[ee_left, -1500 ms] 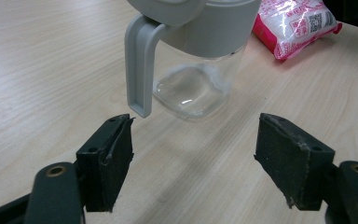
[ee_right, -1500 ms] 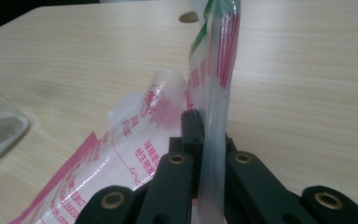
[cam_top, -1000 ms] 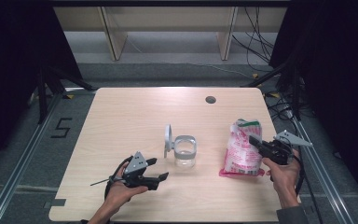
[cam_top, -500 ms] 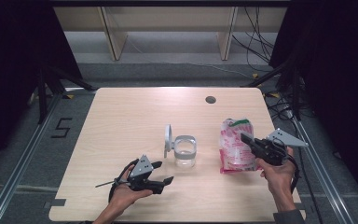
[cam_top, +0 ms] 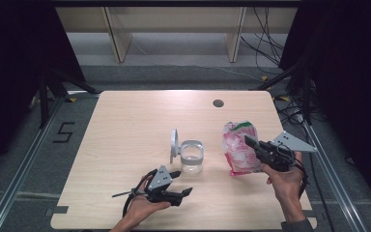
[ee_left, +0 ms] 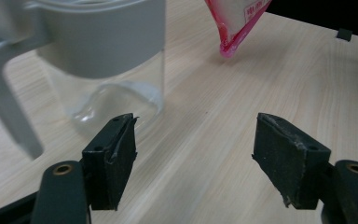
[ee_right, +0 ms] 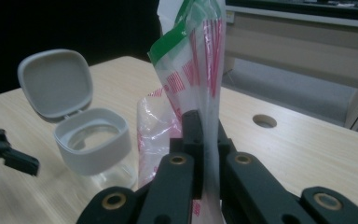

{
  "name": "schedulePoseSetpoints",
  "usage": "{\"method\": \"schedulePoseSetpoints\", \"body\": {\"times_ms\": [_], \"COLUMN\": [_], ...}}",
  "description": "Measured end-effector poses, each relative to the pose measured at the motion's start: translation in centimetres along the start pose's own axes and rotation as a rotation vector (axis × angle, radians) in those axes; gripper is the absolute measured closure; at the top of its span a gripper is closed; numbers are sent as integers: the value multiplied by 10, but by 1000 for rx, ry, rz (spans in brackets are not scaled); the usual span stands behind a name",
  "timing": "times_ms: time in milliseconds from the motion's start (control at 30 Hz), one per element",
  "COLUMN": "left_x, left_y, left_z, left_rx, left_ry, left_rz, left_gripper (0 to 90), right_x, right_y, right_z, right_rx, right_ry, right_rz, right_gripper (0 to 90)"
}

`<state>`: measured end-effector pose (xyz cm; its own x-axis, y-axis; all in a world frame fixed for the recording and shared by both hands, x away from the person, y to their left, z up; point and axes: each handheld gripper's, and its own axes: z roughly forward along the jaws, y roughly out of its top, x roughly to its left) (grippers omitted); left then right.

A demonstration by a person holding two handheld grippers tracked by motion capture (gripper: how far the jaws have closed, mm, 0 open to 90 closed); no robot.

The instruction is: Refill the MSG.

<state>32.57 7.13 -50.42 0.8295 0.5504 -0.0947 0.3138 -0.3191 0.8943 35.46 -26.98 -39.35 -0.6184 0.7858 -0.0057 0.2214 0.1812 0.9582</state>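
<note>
A clear jar (cam_top: 192, 157) with a grey collar and its hinged grey lid (cam_top: 174, 143) flipped up stands at the table's middle front; it looks empty. A red-and-white plastic bag (cam_top: 240, 146) with a green strip at its top hangs upright to its right. My right gripper (cam_top: 251, 143) is shut on the bag (ee_right: 200, 70), whose film is pinched between the jaws, and lifts it off the table. The jar (ee_right: 95, 142) stands left of it. My left gripper (cam_top: 182, 186) is open near the front edge, just in front of the jar (ee_left: 105, 56), nothing between its pads (ee_left: 114, 149).
The wooden table (cam_top: 140, 121) has a round cable hole (cam_top: 218, 103) at its back right. Black cables trail on the floor to the right. Shelf legs stand beyond the far edge.
My right gripper has raised the bag and carried it leftward toward the jar. My left gripper has slid along the front edge to the right, closer to the jar.
</note>
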Motion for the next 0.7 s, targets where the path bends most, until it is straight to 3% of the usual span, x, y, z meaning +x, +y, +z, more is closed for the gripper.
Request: {"method": "schedulePoseSetpoints", "body": {"times_ms": [67, 133, 300, 400, 433, 467, 533, 600, 633, 667, 700], "left_x": [-2, -5, -16, -21, -23, -23, -26, -29, -30, -32, -34], "left_y": [3, 6, 14, 17, 18, 19, 21, 24, 25, 26, 27], "left_z": [9, 18, 31, 44, 50, 53, 62, 70, 73, 74, 75], "left_rx": [-7, -17, -12, -7, -4, 8, 25, 27, 26, 22, 13], "left_ry": [-6, -11, -51, -51, -53, -59, -46, -38, -58, -53, -41], "left_rz": [10, -7, 20, 23, 27, 43, 59, 55, 53, 54, 54], "left_gripper": [293, 295, 297, 298, 298, 298, 300, 303, 306, 313, 319], "right_x": [4, 10, 22, 28, 32, 34, 39, 43, 43, 45, 46], "right_y": [4, 7, 13, 18, 19, 22, 25, 28, 30, 31, 32], "right_z": [0, 0, 1, 0, 0, -1, -2, -4, -4, -4, -4], "right_rx": [-18, -19, -41, -47, -44, -57, -52, -62, -74, -78, -81], "right_ry": [7, 25, 54, 70, 76, 75, 95, 104, 97, 117, 108], "right_rz": [-12, -27, -24, -52, -40, -69, -47, -49, -76, -68, -62], "right_gripper": [900, 900, 900, 900, 900, 900, 900, 900, 900, 900, 900]}}
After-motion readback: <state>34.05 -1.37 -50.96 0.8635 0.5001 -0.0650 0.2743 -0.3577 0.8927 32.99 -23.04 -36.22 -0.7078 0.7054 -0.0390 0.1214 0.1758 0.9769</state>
